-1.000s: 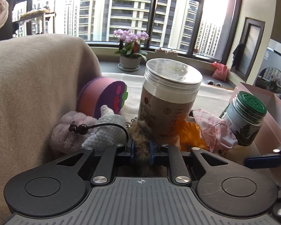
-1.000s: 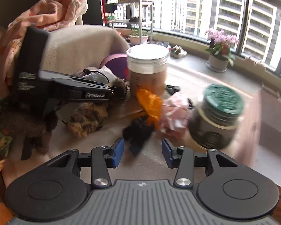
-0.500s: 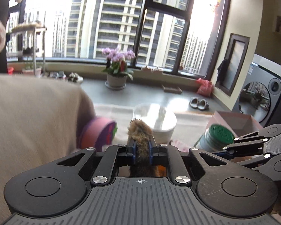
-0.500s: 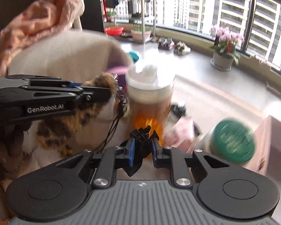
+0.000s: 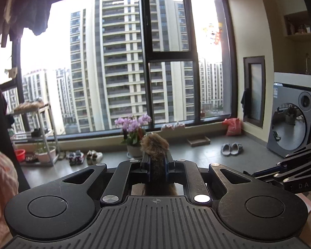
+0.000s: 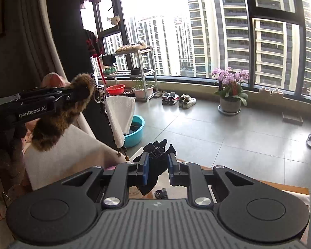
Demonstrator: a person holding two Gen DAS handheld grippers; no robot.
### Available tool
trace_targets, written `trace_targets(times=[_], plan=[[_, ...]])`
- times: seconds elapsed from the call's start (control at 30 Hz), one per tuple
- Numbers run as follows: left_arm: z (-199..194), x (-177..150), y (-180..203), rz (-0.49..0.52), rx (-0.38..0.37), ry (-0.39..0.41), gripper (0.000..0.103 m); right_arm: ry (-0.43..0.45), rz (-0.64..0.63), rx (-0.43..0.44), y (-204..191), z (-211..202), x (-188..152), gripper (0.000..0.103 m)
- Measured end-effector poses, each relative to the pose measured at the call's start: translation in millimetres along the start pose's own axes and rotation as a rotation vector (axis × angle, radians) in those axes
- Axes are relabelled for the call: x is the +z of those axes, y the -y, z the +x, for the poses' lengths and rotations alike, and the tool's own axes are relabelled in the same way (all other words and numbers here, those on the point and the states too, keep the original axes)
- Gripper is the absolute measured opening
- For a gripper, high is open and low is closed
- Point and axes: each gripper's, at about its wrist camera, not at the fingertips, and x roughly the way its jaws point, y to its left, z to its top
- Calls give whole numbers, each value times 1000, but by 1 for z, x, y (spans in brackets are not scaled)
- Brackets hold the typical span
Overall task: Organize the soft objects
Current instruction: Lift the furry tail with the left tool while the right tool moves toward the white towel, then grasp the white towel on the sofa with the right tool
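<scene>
My left gripper (image 5: 157, 164) is shut on a brown furry plush keychain (image 5: 155, 145), held high in the air. In the right wrist view the same plush (image 6: 60, 112) hangs from the left gripper (image 6: 72, 93) at the left, its metal ring and cord dangling. My right gripper (image 6: 157, 166) is shut on a crumpled black cloth (image 6: 155, 151) and is raised too. The right gripper's side shows at the right edge of the left wrist view (image 5: 290, 172).
A beige-covered sofa arm (image 6: 72, 153) lies below left. A potted orchid (image 6: 230, 91), shoes (image 6: 180, 99), a blue basin (image 6: 134, 130) and a metal rack (image 6: 134, 66) stand by the window. A washing machine (image 5: 292, 122) is at the right. The table edge (image 6: 280, 186) shows low.
Both grippers have risen well above the table with their objects. The jars, pink plush and other table items have dropped out of view. The right gripper closed on the black cloth a second ago.
</scene>
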Motion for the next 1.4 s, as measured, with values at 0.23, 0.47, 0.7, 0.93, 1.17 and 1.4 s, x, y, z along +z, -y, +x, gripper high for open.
trace_targets(times=[0.23, 0.47, 0.7, 0.93, 1.17, 1.4], plan=[[-4, 25, 13, -45, -42, 73, 15, 31, 16, -46, 25, -28, -7, 18], [6, -23, -17, -128, -137, -32, 15, -37, 21, 11, 11, -5, -22, 18], [22, -96, -43, -214, -244, -186, 15, -235, -8, 57, -17, 61, -69, 18], [20, -140, -76, -260, -222, -234, 15, -398, -35, 65, -39, 110, -105, 22], [10, -137, -84, -261, -250, -196, 15, -164, -206, 88, -74, 102, -64, 54], [5, -133, -96, -269, -259, -168, 15, -135, -350, 92, -97, 153, -37, 54]])
